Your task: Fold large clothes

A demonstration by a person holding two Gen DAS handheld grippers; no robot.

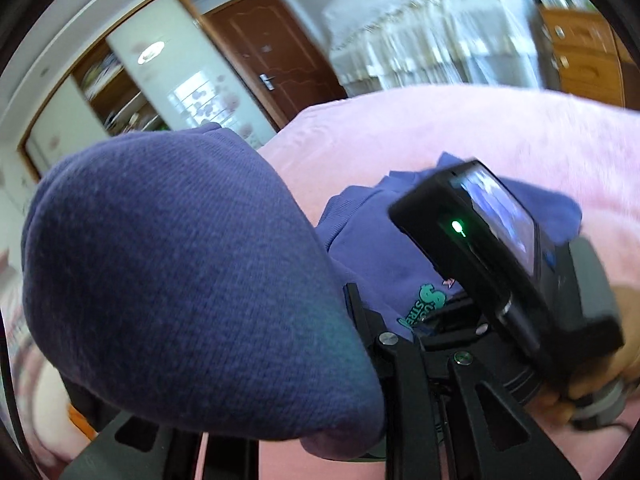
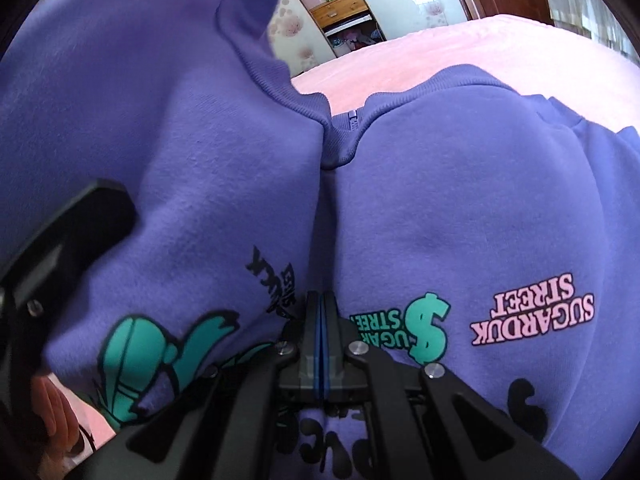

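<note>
From the left wrist camera, a bulging fold of the purple sweatshirt (image 1: 180,272) is being held up close by the left gripper (image 1: 240,420); its fingers are being hidden by the cloth, nearly closed, evidently clenched on it. The rest of the garment is being spread on the pink bed (image 1: 460,132), where the right gripper (image 1: 444,320) is being pressed down.

From the right wrist camera, the right gripper (image 2: 322,312) is being kept fully clenched, fingers (image 2: 310,320) together against the zip line of the printed sweatshirt (image 2: 460,200), with no cloth being seen between them. The left gripper (image 2: 60,248) is being seen at the left edge.
</note>
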